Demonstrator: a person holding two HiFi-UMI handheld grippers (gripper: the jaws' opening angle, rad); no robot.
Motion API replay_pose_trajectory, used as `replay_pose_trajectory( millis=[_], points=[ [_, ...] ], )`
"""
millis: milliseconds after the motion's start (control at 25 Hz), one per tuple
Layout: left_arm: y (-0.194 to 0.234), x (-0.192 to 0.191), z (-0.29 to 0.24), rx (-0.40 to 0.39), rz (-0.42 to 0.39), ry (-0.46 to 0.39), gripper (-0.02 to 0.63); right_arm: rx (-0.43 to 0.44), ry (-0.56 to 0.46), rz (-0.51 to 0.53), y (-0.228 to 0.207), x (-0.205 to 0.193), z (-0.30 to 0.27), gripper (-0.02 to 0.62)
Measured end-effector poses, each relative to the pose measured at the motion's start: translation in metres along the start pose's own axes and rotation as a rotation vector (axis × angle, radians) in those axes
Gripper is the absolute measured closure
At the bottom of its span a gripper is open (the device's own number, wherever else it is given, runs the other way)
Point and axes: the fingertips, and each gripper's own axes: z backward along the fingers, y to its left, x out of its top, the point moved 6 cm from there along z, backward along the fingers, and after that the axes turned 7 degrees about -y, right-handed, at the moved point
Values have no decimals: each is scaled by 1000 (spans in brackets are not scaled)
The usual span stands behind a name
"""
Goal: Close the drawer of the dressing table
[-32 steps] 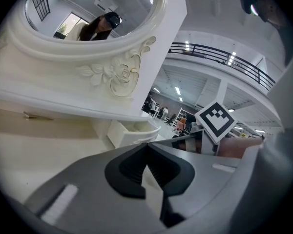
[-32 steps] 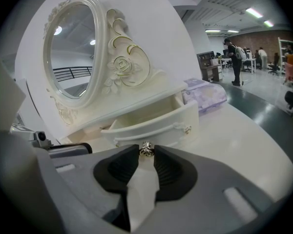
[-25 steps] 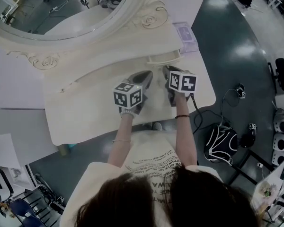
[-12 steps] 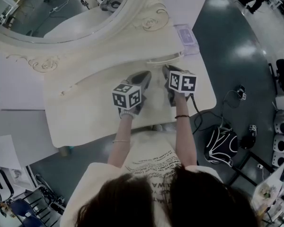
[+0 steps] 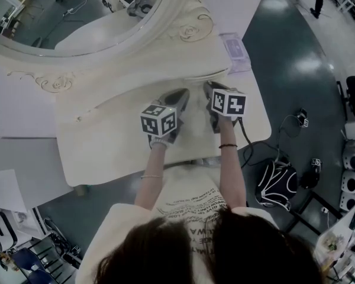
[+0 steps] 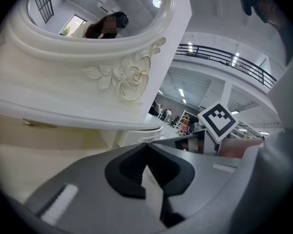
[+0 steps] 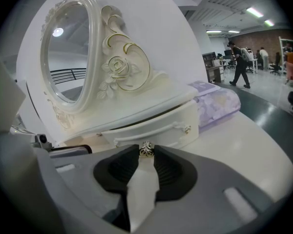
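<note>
Drawer [image 7: 151, 126], slightly out beneath mirror [image 7: 71, 57]: right gripper [image 7: 146, 155] jaws clenched on its knob [image 7: 146, 148], left gripper [image 6: 146, 147] jaws closed empty; risk: a skewed push could jam it, or the knob slip free.

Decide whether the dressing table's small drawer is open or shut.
Almost shut. In the right gripper view the drawer front lies nearly flush under the shelf, a thin dark gap showing; the right claw grips its knob.

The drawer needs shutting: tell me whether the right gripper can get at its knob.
Likely yes: the knob sits between the jaw tips of the right gripper, which seem to pinch it, and nothing blocks the drawer front.
</note>
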Motion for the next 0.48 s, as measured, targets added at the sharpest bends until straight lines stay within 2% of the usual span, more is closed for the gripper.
replay_pose_trajectory(
  millis=[480],
  points=[
    [9,2,-6,10,2,4,606,5,-9,0,-1,8,-12,491]
  ],
)
